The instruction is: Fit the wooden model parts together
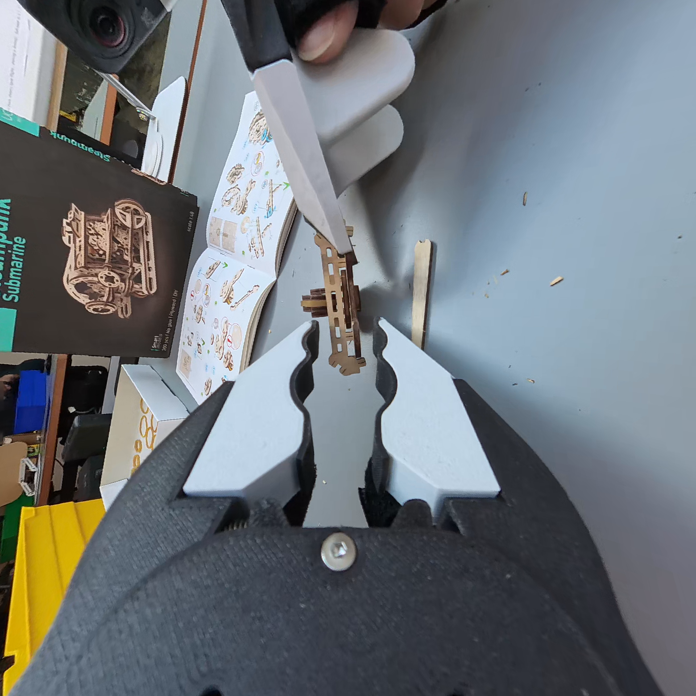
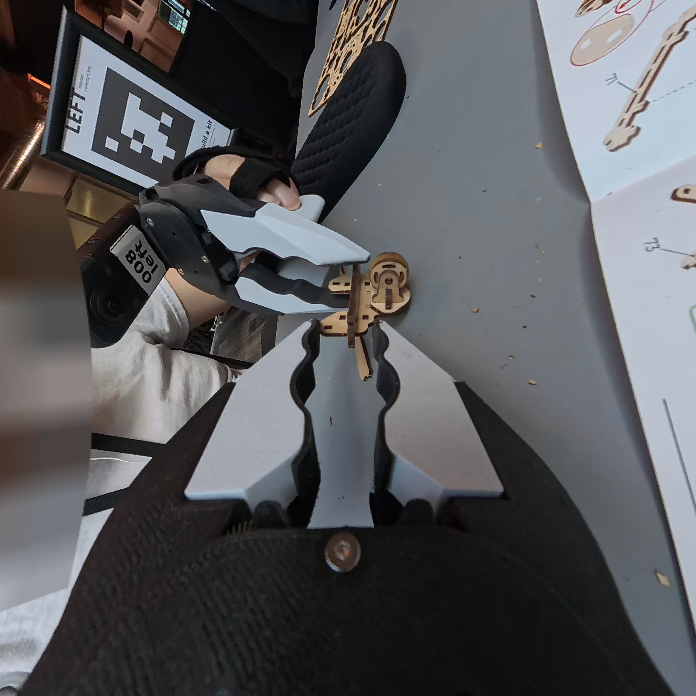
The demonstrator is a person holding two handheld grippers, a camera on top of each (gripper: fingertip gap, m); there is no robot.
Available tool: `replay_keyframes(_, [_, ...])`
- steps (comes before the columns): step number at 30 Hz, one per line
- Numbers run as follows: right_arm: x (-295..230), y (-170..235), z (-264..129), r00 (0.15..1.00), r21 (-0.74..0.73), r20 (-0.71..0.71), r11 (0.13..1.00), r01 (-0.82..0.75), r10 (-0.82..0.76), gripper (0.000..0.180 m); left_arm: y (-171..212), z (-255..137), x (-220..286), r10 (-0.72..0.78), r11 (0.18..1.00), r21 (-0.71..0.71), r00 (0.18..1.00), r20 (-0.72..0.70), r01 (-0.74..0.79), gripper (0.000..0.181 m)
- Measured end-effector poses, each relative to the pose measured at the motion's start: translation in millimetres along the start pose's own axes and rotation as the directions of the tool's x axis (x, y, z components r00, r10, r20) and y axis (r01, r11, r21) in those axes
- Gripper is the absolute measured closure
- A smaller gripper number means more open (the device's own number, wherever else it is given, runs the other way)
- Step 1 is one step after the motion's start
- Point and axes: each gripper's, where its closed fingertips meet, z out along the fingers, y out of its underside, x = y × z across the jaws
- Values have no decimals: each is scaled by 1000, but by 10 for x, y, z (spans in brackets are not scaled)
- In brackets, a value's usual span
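A small wooden assembly [image 1: 341,301], a slotted strip with cross plates and a round knob on its side, rests on the grey table [image 1: 546,376]. My left gripper [image 1: 346,327] is open, and the near end of the assembly lies between its fingertips. My right gripper [image 1: 344,241] comes down from above with one fingertip against the assembly's far end. In the right wrist view the assembly [image 2: 363,301] sits just ahead of my open right gripper [image 2: 344,327], with a thin strip of it between the fingers. The left gripper [image 2: 352,282] reaches in from the left with its jaws apart around a dark cross plate.
A loose wooden stick [image 1: 422,293] lies right of the assembly. An open instruction booklet [image 1: 241,263] and a black kit box [image 1: 94,244] are to the left. A cut-out plywood sheet [image 2: 350,49] and a black padded object [image 2: 346,124] lie farther off. Wood chips dot the table. Less than 4 cm separates the two grippers' tips.
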Motion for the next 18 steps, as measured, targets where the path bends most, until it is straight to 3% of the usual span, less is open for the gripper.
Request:
replay_keyframes(6, [4, 16, 2, 1000, -10, -5, 1000, 7, -7, 152, 50, 36, -19, -2, 1000, -4, 1000, 16, 2, 167])
replay_keyframes(18, [18, 54, 17, 1000, -33, -15, 999, 20, -20, 152, 63, 39, -34, 122, 992, -19, 990, 70, -121, 167])
